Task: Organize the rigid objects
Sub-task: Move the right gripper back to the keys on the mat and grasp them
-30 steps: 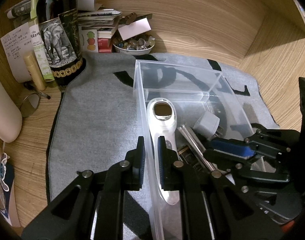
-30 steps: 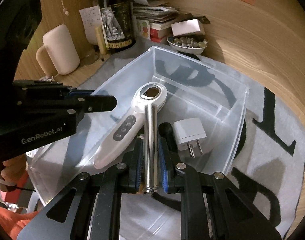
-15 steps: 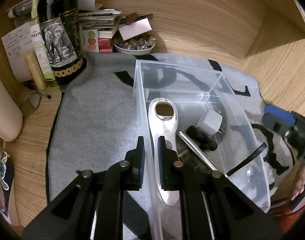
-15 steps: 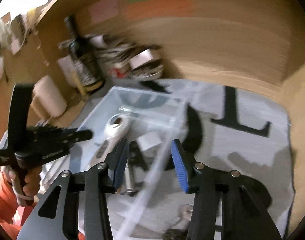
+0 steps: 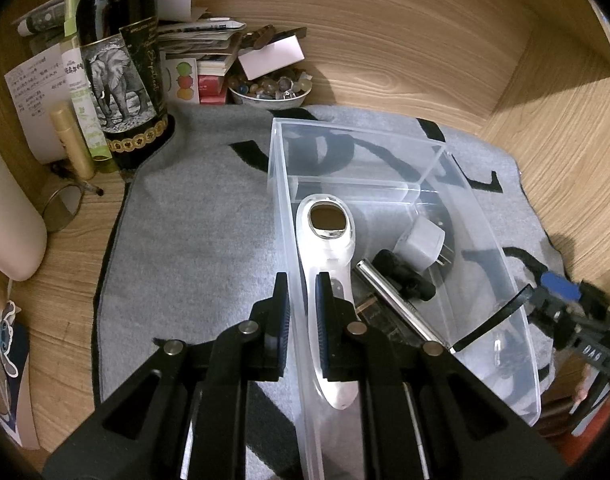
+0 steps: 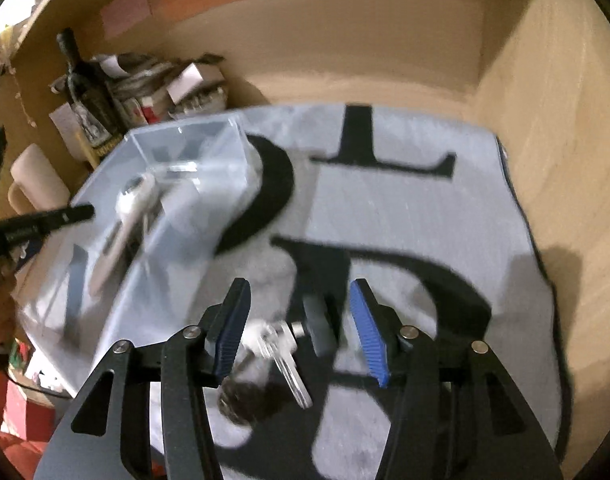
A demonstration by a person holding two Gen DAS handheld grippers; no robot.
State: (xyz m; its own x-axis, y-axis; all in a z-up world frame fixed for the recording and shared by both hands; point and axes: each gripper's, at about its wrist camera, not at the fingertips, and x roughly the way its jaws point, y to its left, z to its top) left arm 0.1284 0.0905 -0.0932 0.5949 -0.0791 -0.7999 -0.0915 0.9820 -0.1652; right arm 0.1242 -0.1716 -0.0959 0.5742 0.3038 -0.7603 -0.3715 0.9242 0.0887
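left wrist view shows the clear plastic bin (image 5: 481, 216) already carrying several hard items: ahead of the left gripper (image 5: 303, 312), just inside the bin wall, lies a white handheld device (image 5: 329, 248); to its right are a shiny metal rod (image 5: 397, 304), a small black piece (image 5: 405, 276) and a white plug adapter (image 5: 421, 240). so a good part of the sorting looks done. what is left, as far as can be seen, sits on the grey mat (image 6: 405, 220) outside the bin: in the right wrist view a bunch of keys (image 6: 285, 352) with a dark round fob lies low between and just below the right gripper (image 6: 299, 328); the picture is blurred, so its exact make-up is hard to tell.

the left gripper's jaws stand pinched narrow over the near wall of the bin, one finger outside and one inside, holding it steady. the right gripper's jaws have just been opening and stand moderately apart, with nothing pressed between the pads; the keys lie under the gap, not gripped. the bin is off to its left and farther away. the keys look like the next thing to collect.
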